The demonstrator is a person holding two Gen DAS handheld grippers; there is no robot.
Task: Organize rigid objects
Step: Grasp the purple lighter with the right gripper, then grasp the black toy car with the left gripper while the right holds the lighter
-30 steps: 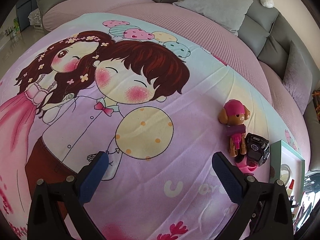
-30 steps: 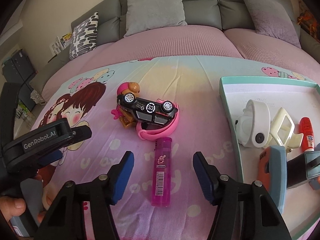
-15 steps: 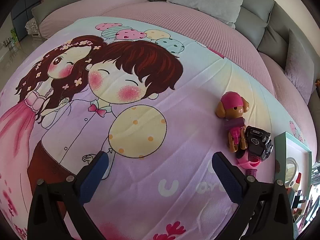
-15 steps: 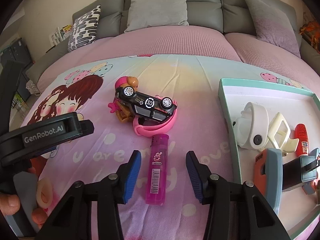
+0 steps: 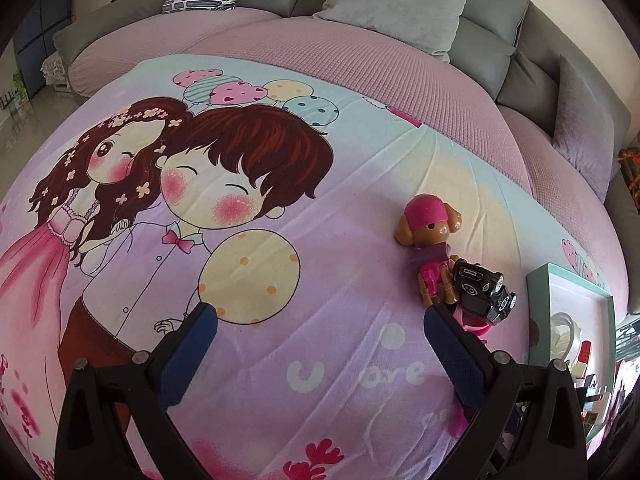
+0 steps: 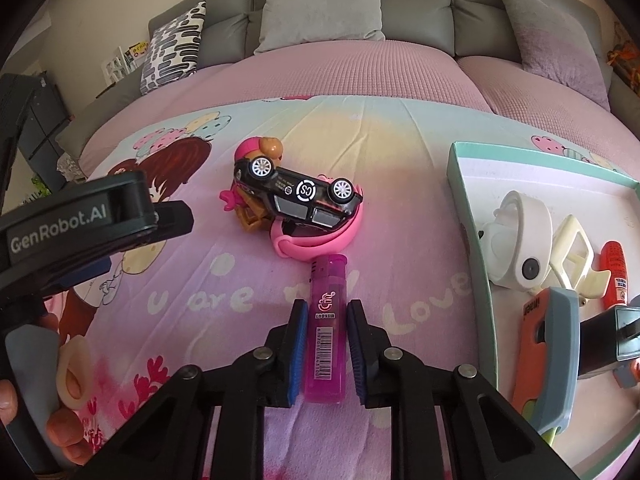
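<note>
The right gripper [image 6: 325,334] has just been closing, and its 2 blue pads [image 6: 298,344] now clench the translucent pink plastic lighter [image 6: 326,330], which lies flat on the printed cartoon blanket [image 6: 400,184] with its cap end pointing away toward the toys. Just beyond the lighter sits a small pile: a black toy car [image 6: 298,196] lying upside down with 2 white wheels up, resting on a pink plastic ring-shaped piece [image 6: 320,242] and against a brown toy dog with a pink cap [image 5: 430,236].

To the right stands a shallow mint-green tray with a white floor [image 6: 464,200]. Inside it I see a white rounded plastic holder with a dark button [image 6: 518,252], a cream diamond-shaped plastic clip [image 6: 574,252], a small red tube with a white label [image 6: 616,268], and an orange and grey-blue tool [image 6: 552,356] nearest to the camera. One dark object at the tray's right edge is cut off, and I cannot tell what it is.

The left gripper [image 5: 320,348] hovers over the blanket with jaws spread wide and nothing between them. A hand [image 6: 60,404] holds its handle.
</note>
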